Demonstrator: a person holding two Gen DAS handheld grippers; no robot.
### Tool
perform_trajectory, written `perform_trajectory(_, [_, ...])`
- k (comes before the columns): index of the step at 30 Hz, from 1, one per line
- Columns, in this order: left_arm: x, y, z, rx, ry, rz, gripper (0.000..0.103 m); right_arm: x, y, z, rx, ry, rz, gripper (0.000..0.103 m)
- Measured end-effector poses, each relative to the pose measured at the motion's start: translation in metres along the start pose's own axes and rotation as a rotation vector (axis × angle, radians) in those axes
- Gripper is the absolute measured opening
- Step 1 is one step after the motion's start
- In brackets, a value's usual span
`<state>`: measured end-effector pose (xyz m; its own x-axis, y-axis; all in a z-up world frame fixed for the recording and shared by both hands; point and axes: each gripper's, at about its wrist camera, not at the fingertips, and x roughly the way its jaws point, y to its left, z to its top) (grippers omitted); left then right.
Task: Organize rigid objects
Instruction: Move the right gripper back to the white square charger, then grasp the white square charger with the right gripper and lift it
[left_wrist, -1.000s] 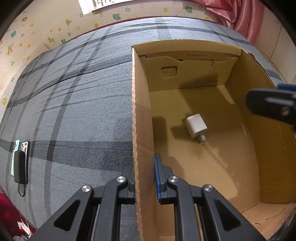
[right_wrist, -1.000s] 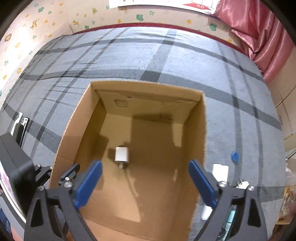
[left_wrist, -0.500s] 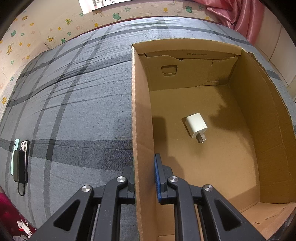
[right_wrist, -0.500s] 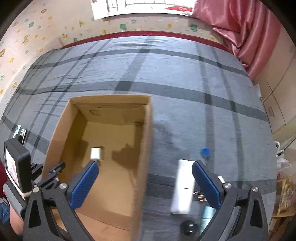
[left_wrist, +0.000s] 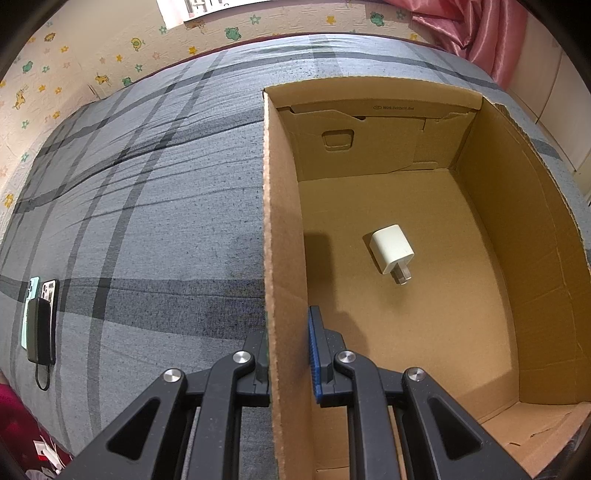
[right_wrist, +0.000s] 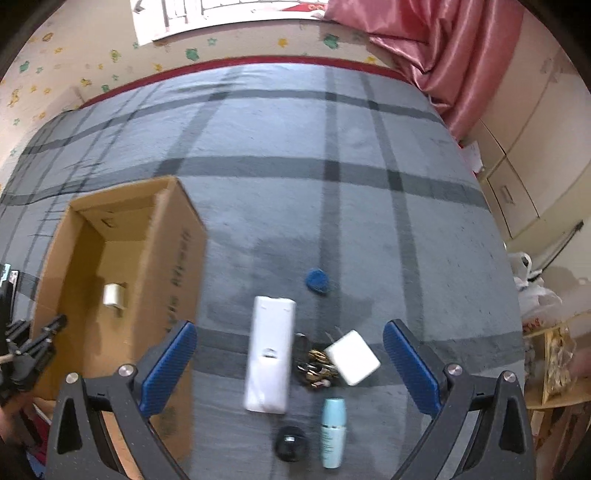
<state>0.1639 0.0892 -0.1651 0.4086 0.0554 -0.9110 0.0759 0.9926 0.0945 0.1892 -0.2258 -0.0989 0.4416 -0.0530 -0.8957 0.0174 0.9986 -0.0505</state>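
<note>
- The left gripper (left_wrist: 288, 354) was clamped on the near wall of the open brown cardboard box (left_wrist: 282, 229); a tug could have dragged the box.
- The right gripper (right_wrist: 290, 367) hovered wide open, holding nothing, over the long white remote (right_wrist: 269, 354); the crowded white square adapter (right_wrist: 352, 356) at three o'clock risked a knock.
- The box held only a small white plug charger (left_wrist: 393, 249).
</note>
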Motion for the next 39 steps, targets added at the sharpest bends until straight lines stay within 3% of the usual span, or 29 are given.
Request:
perform_trajectory(13, [0.001,0.001,-0.001,-0.004,-0.001,-0.002,0.015,0.062,-0.058,-0.032,0.108,0.097,-0.01,0.103])
perform_trajectory(27, [-0.001,-0.002,-0.001,0.002,-0.001,0.009,0.015,0.118,-0.082,-0.045,0.189,0.181,0.0,0.103])
perform_trajectory(39, [0.0,-0.001,-0.001,-0.003,-0.001,0.005,0.015,0.136,-0.094,-0.04,0.211,0.203,0.025,0.103])
